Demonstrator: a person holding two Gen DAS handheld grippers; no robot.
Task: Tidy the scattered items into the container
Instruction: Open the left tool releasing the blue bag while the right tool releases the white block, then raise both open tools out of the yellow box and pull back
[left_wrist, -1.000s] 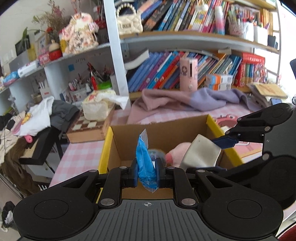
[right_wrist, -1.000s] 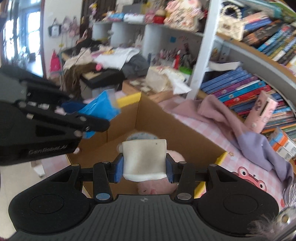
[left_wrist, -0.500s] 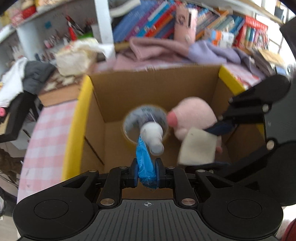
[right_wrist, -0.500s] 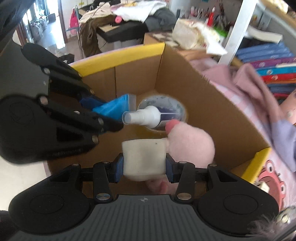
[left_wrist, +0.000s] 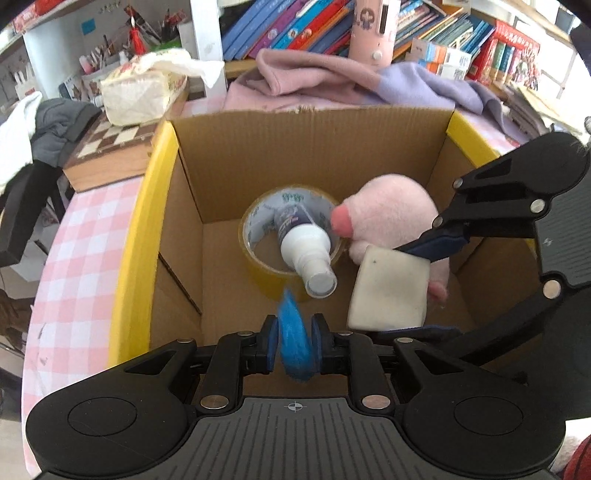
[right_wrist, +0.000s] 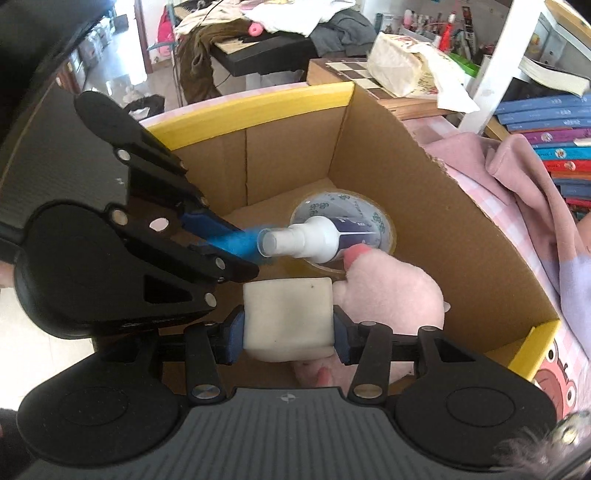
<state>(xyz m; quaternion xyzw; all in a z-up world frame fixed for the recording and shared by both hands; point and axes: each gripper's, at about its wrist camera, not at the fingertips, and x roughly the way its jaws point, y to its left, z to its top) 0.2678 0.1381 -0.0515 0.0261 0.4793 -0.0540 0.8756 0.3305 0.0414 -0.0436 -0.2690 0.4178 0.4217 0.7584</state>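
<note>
A cardboard box (left_wrist: 314, 140) with yellow flaps stands on the pink checked table; it also shows in the right wrist view (right_wrist: 406, 173). Inside lie a tape roll (left_wrist: 258, 236), a white spray bottle (left_wrist: 306, 247) and a pink plush toy (left_wrist: 388, 218). My left gripper (left_wrist: 294, 341) is shut on a blue plastic packet (left_wrist: 293, 343) and holds it inside the box. My right gripper (right_wrist: 289, 330) is shut on a white sponge block (right_wrist: 288, 317), just above the plush toy (right_wrist: 391, 291), beside the left gripper (right_wrist: 236, 254).
A chessboard case (left_wrist: 110, 147) with a tissue pack (left_wrist: 140, 88) sits left behind the box. Pink and purple clothes (left_wrist: 351, 77) lie behind it, under shelves of books (left_wrist: 295, 26). A desk with clothes (right_wrist: 277, 37) stands beyond the table.
Both grippers have tilted down and moved lower into the box with their items. The tape roll, spray bottle and plush toy have come into full view below them.
</note>
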